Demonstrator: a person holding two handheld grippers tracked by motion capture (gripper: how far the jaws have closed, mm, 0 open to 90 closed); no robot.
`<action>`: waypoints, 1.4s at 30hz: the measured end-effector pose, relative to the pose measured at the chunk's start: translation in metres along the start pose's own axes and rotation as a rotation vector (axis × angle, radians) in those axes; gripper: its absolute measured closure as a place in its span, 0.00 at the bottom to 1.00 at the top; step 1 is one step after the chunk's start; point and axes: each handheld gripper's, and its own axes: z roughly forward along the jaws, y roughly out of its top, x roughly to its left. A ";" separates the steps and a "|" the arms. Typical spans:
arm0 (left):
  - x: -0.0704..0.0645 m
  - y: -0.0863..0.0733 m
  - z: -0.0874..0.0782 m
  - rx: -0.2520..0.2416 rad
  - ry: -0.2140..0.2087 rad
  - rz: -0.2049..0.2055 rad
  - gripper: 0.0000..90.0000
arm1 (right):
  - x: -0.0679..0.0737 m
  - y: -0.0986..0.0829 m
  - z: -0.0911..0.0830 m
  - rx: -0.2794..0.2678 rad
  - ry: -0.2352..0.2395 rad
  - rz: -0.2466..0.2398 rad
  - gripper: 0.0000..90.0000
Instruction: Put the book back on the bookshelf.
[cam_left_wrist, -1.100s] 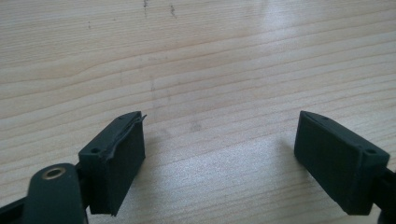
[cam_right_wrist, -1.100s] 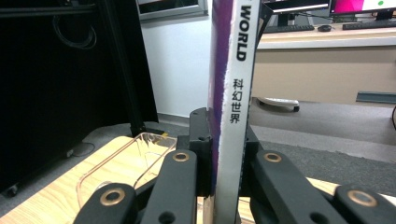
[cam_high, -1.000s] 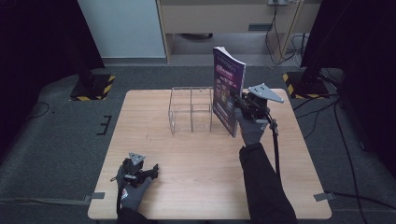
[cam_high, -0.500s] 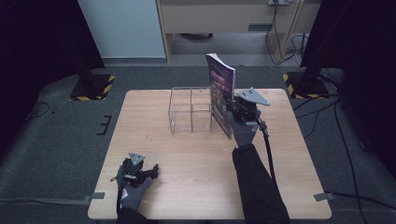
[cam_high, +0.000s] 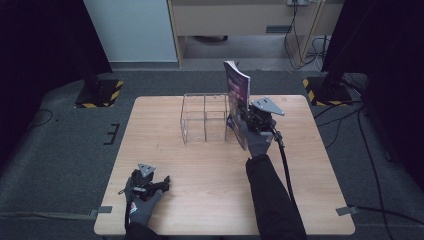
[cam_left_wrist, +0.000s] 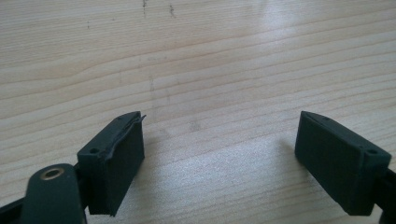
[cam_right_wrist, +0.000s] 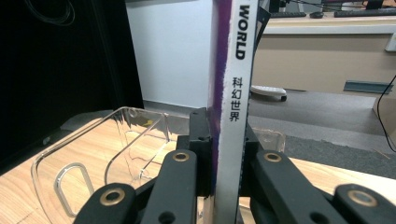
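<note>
A purple magazine (cam_high: 236, 100) stands upright on its edge, just right of a clear acrylic divider rack (cam_high: 204, 118) at the table's back middle. My right gripper (cam_high: 245, 119) is shut on the magazine's spine (cam_right_wrist: 232, 121), which is white with "WORLD" and Chinese characters; the two jaws press it from both sides. The rack (cam_right_wrist: 93, 158) lies to the left of the spine in the right gripper view. My left gripper (cam_high: 150, 184) rests low near the table's front left, open, with bare wood between its fingertips (cam_left_wrist: 116, 158).
The wooden table (cam_high: 165, 150) carries little besides the rack. A black cable (cam_high: 285, 160) trails from the right gripper along the forearm. Beyond the table are dark curtains, a pale cabinet (cam_high: 240, 20) and yellow-black striped stand feet (cam_high: 100, 95) on grey carpet.
My right gripper has carried the upright magazine leftward, closer to the rack's right side. The left gripper has stayed put.
</note>
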 end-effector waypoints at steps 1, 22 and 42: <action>0.000 0.000 0.000 0.000 -0.001 0.000 0.16 | 0.001 -0.001 0.001 0.003 -0.002 -0.001 0.92; 0.000 0.000 0.000 0.000 0.000 0.000 0.16 | 0.013 -0.025 -0.006 0.030 0.023 -0.018 0.92; -0.001 0.000 0.000 0.000 0.000 0.000 0.16 | 0.022 -0.042 -0.039 0.135 0.059 -0.065 0.90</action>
